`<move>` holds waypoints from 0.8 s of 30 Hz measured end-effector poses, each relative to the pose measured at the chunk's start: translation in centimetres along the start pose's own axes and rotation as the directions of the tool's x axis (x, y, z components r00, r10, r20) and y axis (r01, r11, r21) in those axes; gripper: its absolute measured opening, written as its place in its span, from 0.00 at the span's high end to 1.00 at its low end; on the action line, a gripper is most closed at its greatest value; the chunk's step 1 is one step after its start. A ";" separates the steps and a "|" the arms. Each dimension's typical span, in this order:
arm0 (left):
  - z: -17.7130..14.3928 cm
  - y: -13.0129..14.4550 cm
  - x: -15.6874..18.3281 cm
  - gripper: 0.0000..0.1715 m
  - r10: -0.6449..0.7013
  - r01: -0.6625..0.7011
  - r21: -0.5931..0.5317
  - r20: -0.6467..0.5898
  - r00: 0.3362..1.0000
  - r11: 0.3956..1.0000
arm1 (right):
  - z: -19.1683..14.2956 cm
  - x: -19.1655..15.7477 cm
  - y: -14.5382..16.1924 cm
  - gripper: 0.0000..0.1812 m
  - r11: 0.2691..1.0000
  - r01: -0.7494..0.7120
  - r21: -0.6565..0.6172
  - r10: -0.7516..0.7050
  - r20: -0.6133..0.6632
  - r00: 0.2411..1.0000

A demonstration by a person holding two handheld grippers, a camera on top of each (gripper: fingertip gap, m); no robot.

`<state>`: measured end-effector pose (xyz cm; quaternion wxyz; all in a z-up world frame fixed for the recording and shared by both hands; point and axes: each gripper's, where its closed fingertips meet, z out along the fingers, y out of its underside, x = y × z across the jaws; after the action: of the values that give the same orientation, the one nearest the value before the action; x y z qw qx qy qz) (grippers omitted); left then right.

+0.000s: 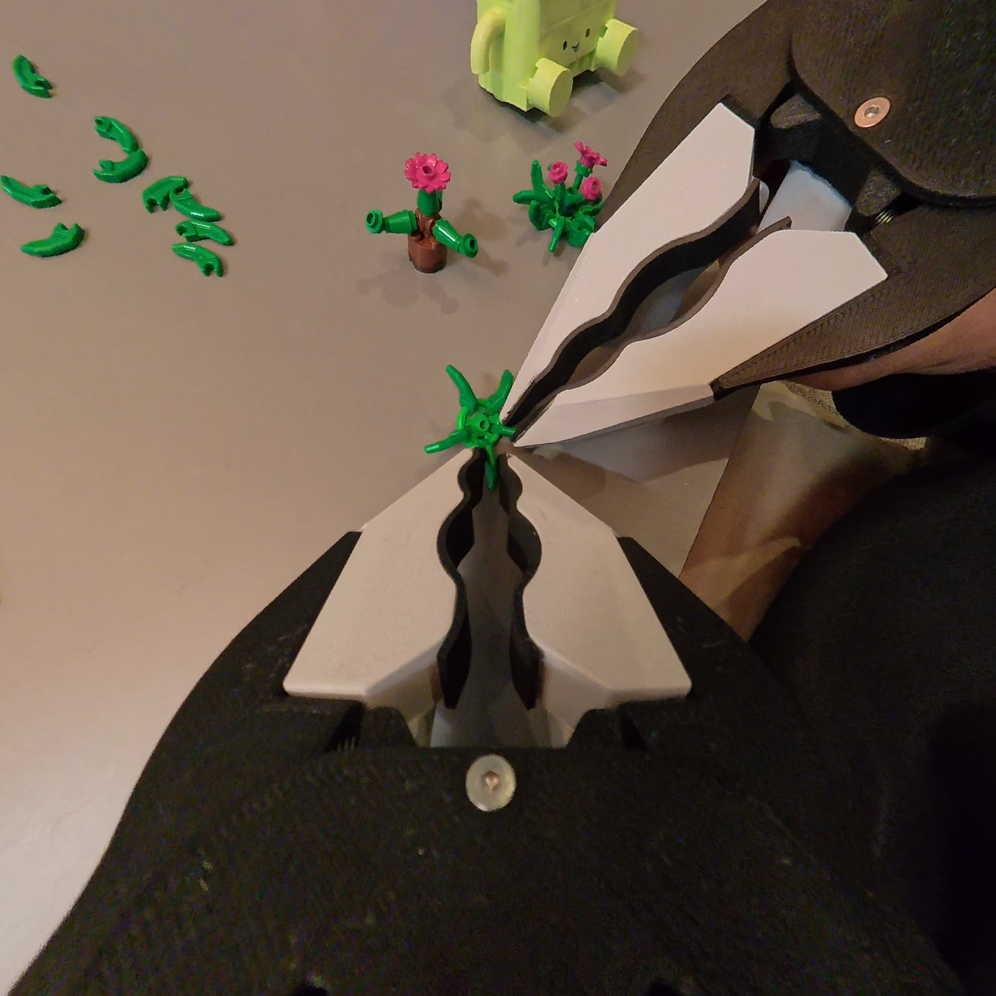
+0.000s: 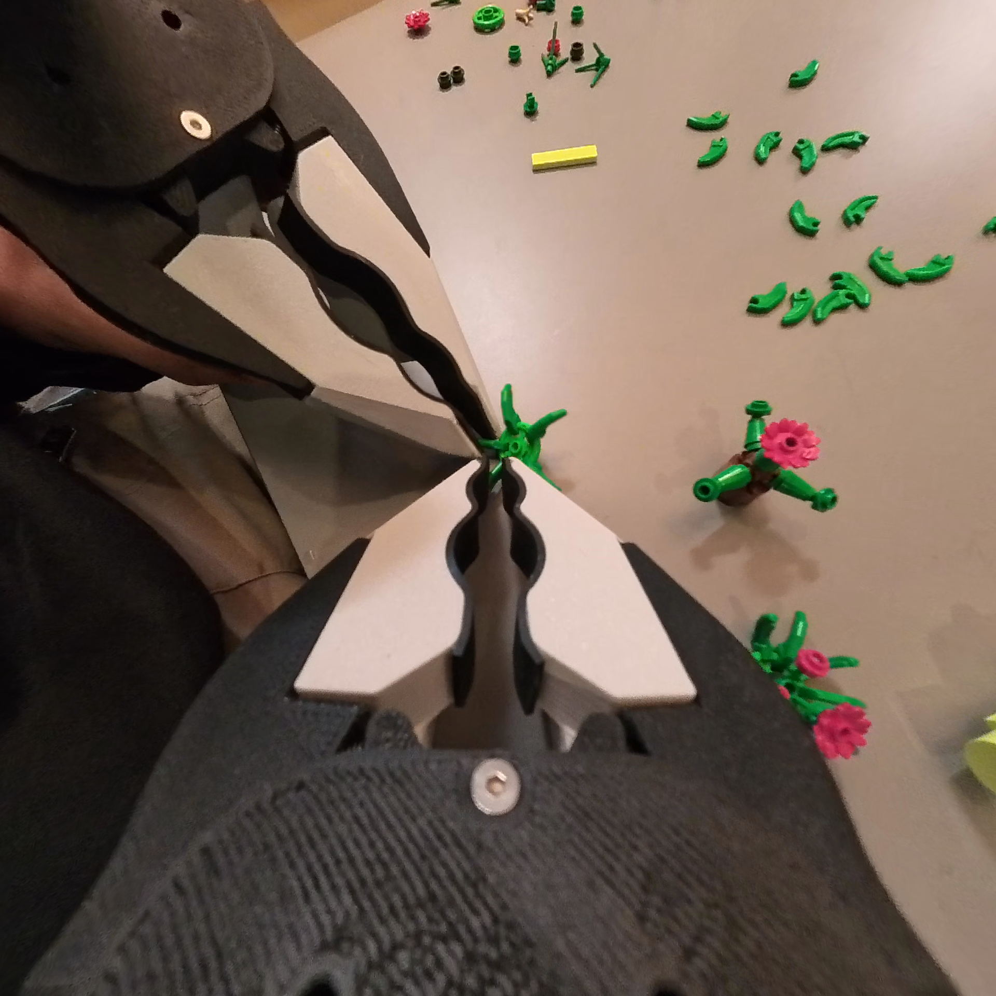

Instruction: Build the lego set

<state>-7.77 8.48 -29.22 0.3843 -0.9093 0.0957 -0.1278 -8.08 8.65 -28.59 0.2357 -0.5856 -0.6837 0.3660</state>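
Observation:
A small green spiky leaf piece [image 1: 478,427] is held above the grey table between both grippers' tips. My left gripper [image 1: 488,458] is shut on one of its lower leaves. My right gripper [image 1: 511,431] comes in from the upper right and is shut on its right side. In the right wrist view the leaf piece [image 2: 518,437] sits at the tips of my right gripper [image 2: 497,471], with the left gripper [image 2: 481,442] coming from the upper left. Whether it is one piece or two stacked pieces cannot be told.
A brown stem with green cones and a pink flower [image 1: 428,215] stands on the table [image 1: 215,404]. A leafy cluster with pink flowers [image 1: 566,199] and a lime-green toy figure [image 1: 550,48] are nearby. Several curved green leaves [image 1: 188,215] lie left. A yellow tile [image 2: 564,157] and small loose parts [image 2: 539,48] lie farther off. Left and right tips are no more than a few centimetres apart. Left tips and right tips are each some 15 cm from the yellow tile [image 2: 564,157].

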 end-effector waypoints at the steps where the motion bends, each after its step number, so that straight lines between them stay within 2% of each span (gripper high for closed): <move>1: 0.0 0.0 0.0 0.98 0.000 0.000 0.000 -0.001 1.000 1.000 | 0.0 0.0 0.0 0.99 1.000 -0.001 0.000 0.001 -0.001 1.000; 9: -0.5 -0.3 0.6 0.96 -0.019 0.021 0.037 -0.069 0.997 0.999 | 0.1 0.1 0.1 1.00 1.000 0.005 -0.007 -0.005 -0.014 1.000; 15: -2.4 -1.7 0.4 0.97 -0.096 0.124 0.176 -0.160 0.983 0.977 | 0.0 -0.1 0.1 1.00 1.000 0.023 -0.007 -0.023 -0.015 1.000; 17: -2.7 -1.9 -0.1 0.91 -0.135 0.167 0.196 -0.168 0.977 0.966 | 0.1 -0.3 0.1 1.00 0.999 0.033 -0.008 -0.033 -0.010 0.999; 20: -2.1 -1.7 -0.8 0.78 -0.173 0.196 0.163 -0.145 0.974 0.967 | 0.1 -0.5 0.2 1.00 0.999 0.051 -0.009 -0.051 -0.004 0.999; 24: -0.9 -0.7 -0.7 0.78 -0.189 0.199 0.068 -0.132 0.973 0.978 | 0.1 -0.8 0.2 1.00 0.997 0.073 -0.010 -0.073 0.003 0.997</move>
<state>-8.68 8.52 -28.19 0.3996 -0.8882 0.0248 -0.2254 -7.85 7.82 -28.70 0.2451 -0.5609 -0.7069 0.3544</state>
